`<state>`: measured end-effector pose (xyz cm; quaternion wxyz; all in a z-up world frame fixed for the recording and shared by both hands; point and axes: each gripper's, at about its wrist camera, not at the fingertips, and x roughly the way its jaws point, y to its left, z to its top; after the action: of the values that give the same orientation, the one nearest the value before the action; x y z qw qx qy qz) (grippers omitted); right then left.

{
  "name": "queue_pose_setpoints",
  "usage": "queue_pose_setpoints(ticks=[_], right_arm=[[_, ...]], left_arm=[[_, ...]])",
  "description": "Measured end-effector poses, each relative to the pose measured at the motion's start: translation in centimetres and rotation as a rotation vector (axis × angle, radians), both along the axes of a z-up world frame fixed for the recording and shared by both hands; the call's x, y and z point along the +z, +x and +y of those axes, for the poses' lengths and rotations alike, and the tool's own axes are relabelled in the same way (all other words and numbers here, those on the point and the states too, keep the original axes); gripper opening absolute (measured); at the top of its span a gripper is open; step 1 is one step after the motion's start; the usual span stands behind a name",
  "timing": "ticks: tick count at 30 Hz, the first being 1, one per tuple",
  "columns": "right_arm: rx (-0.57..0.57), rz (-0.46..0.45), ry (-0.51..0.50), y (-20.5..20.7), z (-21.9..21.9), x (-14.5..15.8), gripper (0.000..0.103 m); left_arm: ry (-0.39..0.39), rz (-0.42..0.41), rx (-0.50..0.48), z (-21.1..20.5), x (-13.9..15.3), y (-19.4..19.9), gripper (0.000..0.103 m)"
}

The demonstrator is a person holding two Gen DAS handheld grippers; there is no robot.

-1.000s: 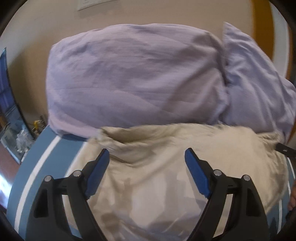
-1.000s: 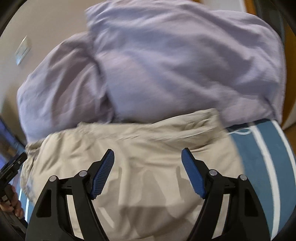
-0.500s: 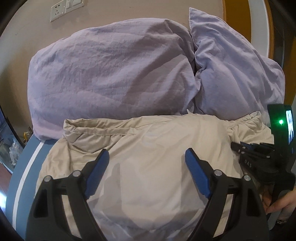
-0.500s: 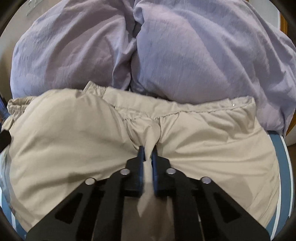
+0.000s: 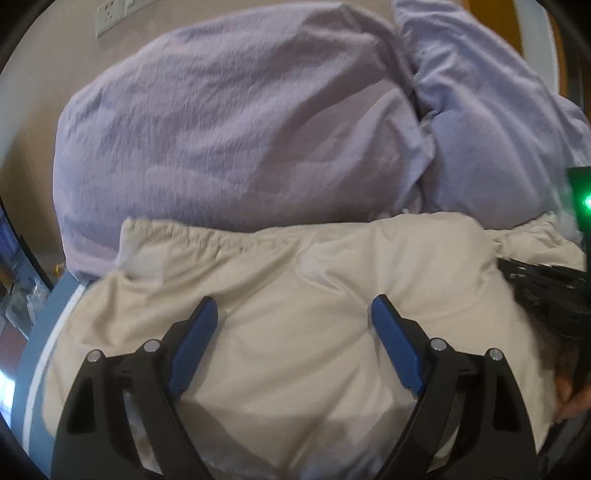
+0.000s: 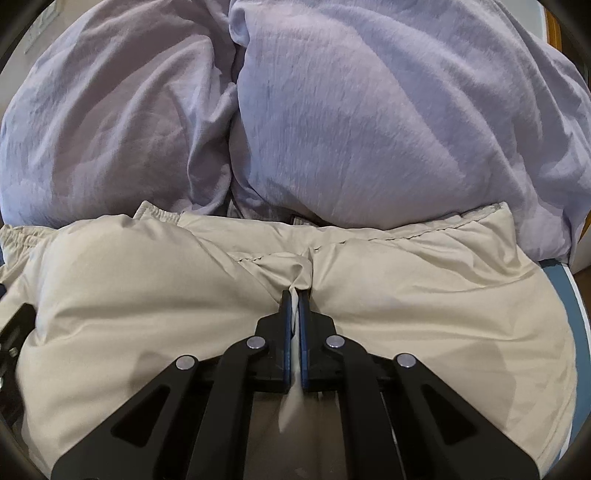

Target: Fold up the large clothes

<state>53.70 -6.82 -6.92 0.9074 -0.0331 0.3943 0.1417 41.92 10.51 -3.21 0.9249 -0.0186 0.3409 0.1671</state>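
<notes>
A large beige garment (image 5: 295, 295) with a gathered elastic waistband lies spread on the bed, its band against the pillows. My left gripper (image 5: 293, 310) hovers open just over the cloth, with nothing pinched between its blue pads. In the right wrist view the same beige garment (image 6: 424, 295) fills the lower half, and my right gripper (image 6: 294, 299) is shut on a raised fold of it below the waistband seam. The right gripper's black body (image 5: 546, 291) also shows at the left view's right edge, with a hand beneath it.
Two lilac pillows (image 5: 240, 129) (image 6: 388, 122) lean against the beige wall behind the garment. A blue bedcover with white stripes (image 5: 40, 354) shows at the left, and again at the right (image 6: 565, 295). A wall socket (image 5: 110, 14) sits top left.
My right gripper went from open to shut on a pinch of the beige cloth. Both grippers dropped closer to the garment, and the left one stayed open.
</notes>
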Motion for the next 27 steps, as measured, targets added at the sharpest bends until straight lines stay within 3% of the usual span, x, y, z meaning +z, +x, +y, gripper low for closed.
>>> queue_pose_setpoints(ticks=[4,9,14,18,22,27], right_arm=[[-0.004,0.004,0.017,0.8,0.0,-0.4,0.006],[-0.005,0.025,0.068,1.3,-0.6,-0.8,0.023],[0.001,0.03,0.125,0.3,-2.5,0.3,0.058],[0.008,-0.03,0.136,-1.7,-4.1,2.1,0.061],[0.055,-0.06,0.183,-4.1,-4.1,3.3,0.061],[0.139,-0.074,0.152,-6.0,-0.2,3.5,0.061]], left_arm=[[-0.036,0.024,0.054,1.5,-1.2,1.6,0.086],[-0.026,0.042,0.094,2.1,-2.2,2.7,0.086],[-0.039,0.058,0.094,2.4,-2.2,2.5,0.086],[-0.019,0.041,0.085,2.5,-1.2,0.9,0.086],[-0.049,-0.008,0.041,1.8,0.2,-0.7,0.086],[-0.015,-0.017,-0.026,-1.2,0.9,-0.8,0.086]])
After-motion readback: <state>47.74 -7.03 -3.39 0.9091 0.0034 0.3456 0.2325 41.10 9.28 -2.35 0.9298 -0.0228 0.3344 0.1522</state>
